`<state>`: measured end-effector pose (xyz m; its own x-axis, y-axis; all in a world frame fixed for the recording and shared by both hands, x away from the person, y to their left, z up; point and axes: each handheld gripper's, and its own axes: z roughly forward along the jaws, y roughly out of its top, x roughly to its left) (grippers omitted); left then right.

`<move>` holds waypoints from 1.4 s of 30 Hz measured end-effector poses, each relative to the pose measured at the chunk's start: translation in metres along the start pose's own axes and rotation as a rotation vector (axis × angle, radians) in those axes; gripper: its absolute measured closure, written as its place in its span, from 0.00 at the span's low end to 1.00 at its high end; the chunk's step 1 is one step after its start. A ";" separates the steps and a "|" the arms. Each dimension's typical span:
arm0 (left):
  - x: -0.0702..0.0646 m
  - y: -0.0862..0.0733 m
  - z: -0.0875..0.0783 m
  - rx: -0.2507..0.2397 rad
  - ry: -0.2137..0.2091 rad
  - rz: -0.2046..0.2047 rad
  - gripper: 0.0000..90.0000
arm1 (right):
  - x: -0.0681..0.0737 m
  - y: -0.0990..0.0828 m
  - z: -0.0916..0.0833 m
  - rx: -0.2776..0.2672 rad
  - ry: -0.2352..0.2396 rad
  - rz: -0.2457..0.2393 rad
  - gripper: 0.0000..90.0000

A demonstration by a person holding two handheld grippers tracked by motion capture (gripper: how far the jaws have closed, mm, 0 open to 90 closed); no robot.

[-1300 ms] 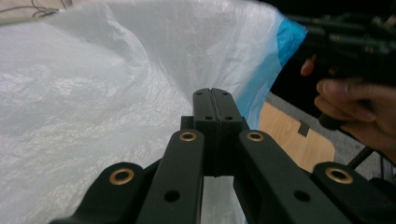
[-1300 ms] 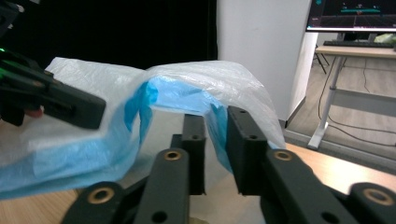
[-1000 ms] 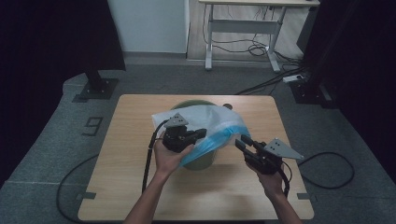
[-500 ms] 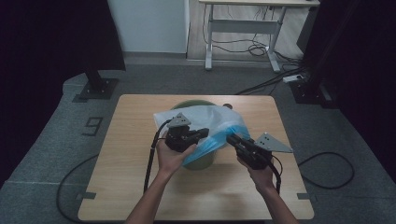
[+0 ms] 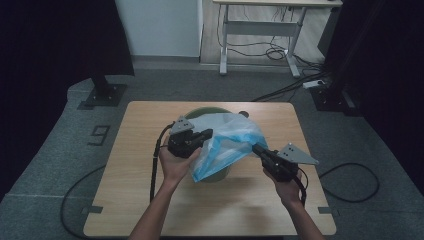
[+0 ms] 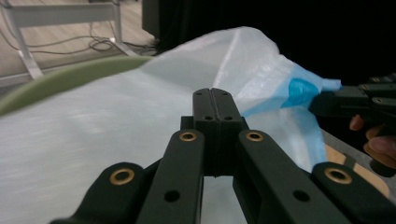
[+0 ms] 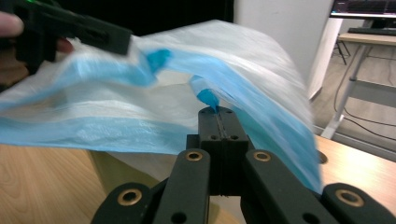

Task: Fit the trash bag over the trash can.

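A translucent white plastic bag with a blue rim (image 5: 227,142) is draped over a round green bin (image 5: 200,112) at the middle of the table. My left gripper (image 5: 206,135) is shut on the bag's left side, above the bin. My right gripper (image 5: 255,149) is shut on the blue edge at the bag's right. The bag hangs stretched between them. In the left gripper view the shut jaws press into the bag (image 6: 116,121), with the green rim (image 6: 70,77) behind it. In the right gripper view the jaws pinch a blue fold of the bag (image 7: 140,107).
The wooden table (image 5: 150,200) has bare room in front of and beside the bin. A small dark object (image 5: 243,114) lies behind the bin. A desk frame (image 5: 260,30) with cables stands on the floor beyond, and a stand base (image 5: 102,92) is at far left.
My right gripper has moved left and forward from the table's right side to the bag and shut on its blue edge. The left gripper stayed put, holding the bag.
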<state>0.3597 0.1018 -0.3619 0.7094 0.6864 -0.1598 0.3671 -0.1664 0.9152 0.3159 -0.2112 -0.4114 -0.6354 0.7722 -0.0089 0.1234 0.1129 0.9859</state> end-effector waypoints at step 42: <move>-0.046 0.003 0.023 0.071 -0.151 0.054 0.27 | -0.006 -0.008 -0.016 -0.005 -0.007 -0.044 0.98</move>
<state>0.3424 0.0537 -0.3604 0.8094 0.5622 -0.1695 0.3635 -0.2531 0.8966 0.3063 -0.2271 -0.4164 -0.6345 0.7711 -0.0534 0.0918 0.1438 0.9853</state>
